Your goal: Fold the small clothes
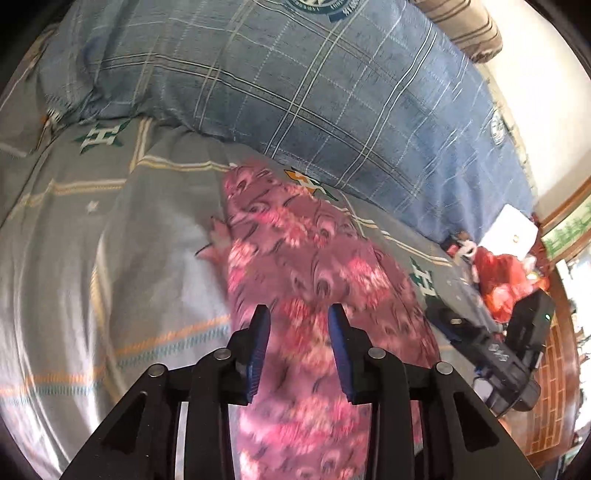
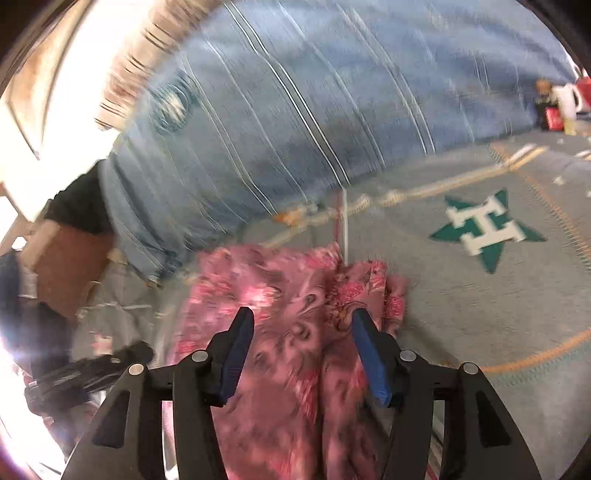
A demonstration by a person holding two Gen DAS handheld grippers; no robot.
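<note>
A small pink patterned garment (image 1: 295,258) lies lengthwise on the grey bedsheet (image 1: 110,258). My left gripper (image 1: 299,314) is open, its blue-padded fingers apart just above the cloth near one end. In the right wrist view the same garment (image 2: 280,295) lies bunched with a crumpled edge at its right side. My right gripper (image 2: 303,317) is open over it, fingers spread wide. The right gripper also shows at the right edge of the left wrist view (image 1: 495,354), beside the garment. Neither gripper holds cloth.
A blue plaid quilt (image 1: 295,81) lies bunched along the far side of the bed. Red items and a white box (image 1: 509,266) sit at the bed's right end. Green star logos (image 2: 484,229) mark the sheet. A striped pillow (image 1: 465,26) lies beyond the quilt.
</note>
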